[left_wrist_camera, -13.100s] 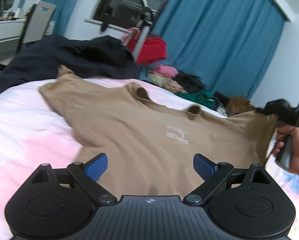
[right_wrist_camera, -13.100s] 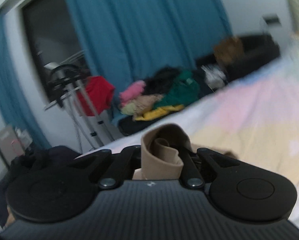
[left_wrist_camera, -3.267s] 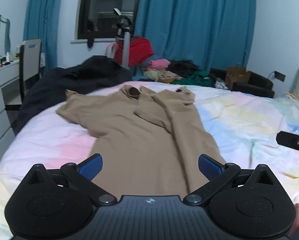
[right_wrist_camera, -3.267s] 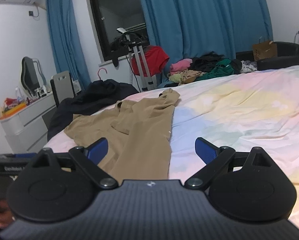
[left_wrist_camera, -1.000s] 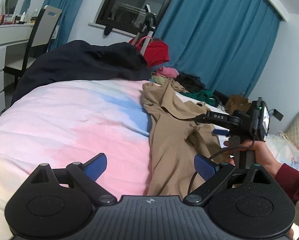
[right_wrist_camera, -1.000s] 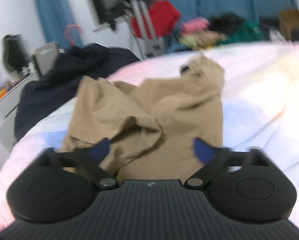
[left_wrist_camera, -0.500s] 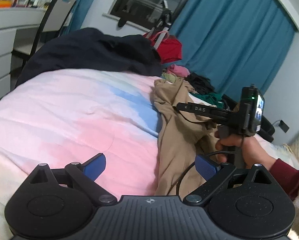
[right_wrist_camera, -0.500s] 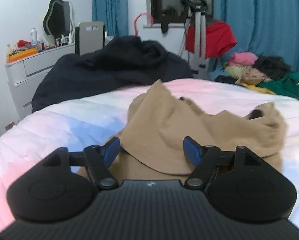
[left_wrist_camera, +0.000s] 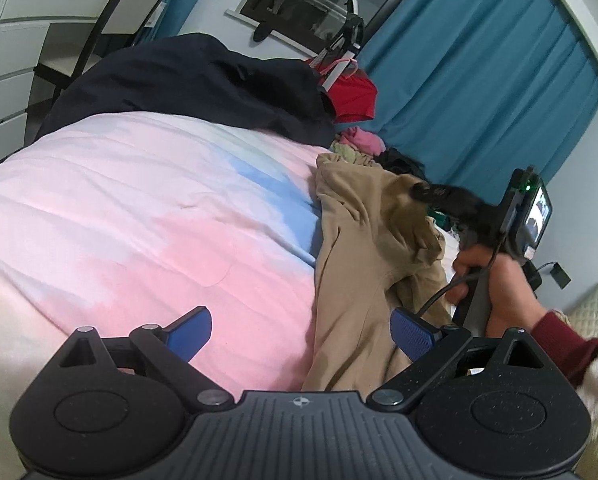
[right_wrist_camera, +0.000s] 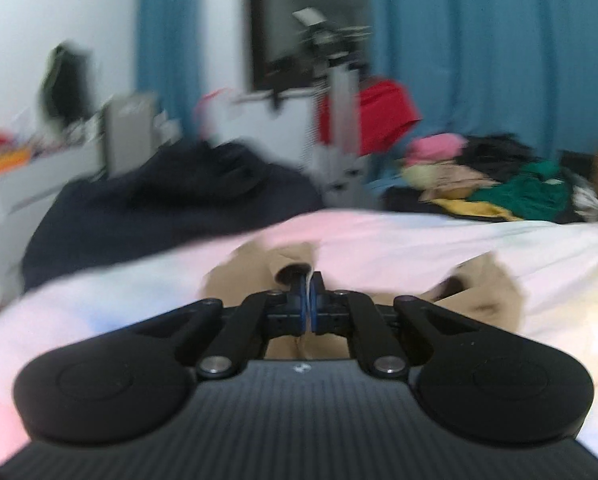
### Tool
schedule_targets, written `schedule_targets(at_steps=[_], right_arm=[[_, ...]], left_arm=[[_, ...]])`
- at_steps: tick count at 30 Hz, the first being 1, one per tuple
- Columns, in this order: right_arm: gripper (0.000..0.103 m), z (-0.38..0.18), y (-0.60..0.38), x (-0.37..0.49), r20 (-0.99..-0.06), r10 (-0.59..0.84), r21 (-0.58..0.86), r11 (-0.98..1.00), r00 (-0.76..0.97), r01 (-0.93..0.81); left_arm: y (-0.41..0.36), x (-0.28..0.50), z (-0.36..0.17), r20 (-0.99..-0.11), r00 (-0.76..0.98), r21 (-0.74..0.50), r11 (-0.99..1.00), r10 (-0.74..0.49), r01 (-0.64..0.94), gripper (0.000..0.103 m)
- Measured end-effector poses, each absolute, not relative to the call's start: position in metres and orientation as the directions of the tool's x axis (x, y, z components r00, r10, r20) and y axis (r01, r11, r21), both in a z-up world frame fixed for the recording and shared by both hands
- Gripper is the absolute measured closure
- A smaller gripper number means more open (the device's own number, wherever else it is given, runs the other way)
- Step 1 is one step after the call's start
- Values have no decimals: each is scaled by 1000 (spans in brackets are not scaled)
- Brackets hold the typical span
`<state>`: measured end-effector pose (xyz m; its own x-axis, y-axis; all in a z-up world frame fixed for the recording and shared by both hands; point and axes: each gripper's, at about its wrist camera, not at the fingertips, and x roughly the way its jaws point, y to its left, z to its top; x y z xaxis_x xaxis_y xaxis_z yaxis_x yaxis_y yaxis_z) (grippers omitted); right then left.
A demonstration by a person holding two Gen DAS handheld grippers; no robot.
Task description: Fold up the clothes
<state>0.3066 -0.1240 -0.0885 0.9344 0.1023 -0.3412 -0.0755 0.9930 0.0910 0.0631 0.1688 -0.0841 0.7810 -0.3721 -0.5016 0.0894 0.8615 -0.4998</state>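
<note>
A tan shirt (left_wrist_camera: 363,264) lies bunched lengthwise on the pastel bed cover (left_wrist_camera: 147,216). My left gripper (left_wrist_camera: 301,330) hovers open at the near edge, its blue pads to either side of the shirt's lower part, holding nothing. In the left wrist view my right gripper (left_wrist_camera: 419,192), held by a hand (left_wrist_camera: 495,280) in a red sleeve, pinches a raised fold of the shirt near its top. The blurred right wrist view shows my right gripper (right_wrist_camera: 307,305) shut, with tan shirt (right_wrist_camera: 259,276) fabric around and under the blue pads.
A dark blue garment (left_wrist_camera: 195,76) heaps at the bed's far left. Beyond it stand a tripod with a red cloth (left_wrist_camera: 355,96), a pile of mixed clothes (right_wrist_camera: 491,184) before blue curtains, and a white dresser with a chair (left_wrist_camera: 111,12) on the left.
My right gripper has closed on the shirt's upper fold and lifted it slightly. The left gripper has tilted a little toward the left; its jaws stay open.
</note>
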Motion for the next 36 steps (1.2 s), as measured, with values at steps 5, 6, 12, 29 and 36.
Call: schedule_targets(at_steps=[5,6,12,29,36], right_arm=[[100,-103,-173,336,-396,-62,173,975,916,141],[100,-110,-179,341,-418,-77,177,970,905,164],[70,-122,-189,343,-478,-62,148,978,876,149],[0,-35,-176,82,-355,103,230,973,929,-20],[0,-47,-170,-15,-342,118,278,960,932,-20]], left_arm=[[159,63,-83,-498,786,-462,879,-367,118,6],[157,63,-83,-499,787,-449,885,-363,124,6],[145,63,-81,-500,789,-393,905,-358,161,6],[117,37,-60,-468,813,-242,935,-347,260,6],[119,19,-59,-547,753,-291,927,-364,237,6]])
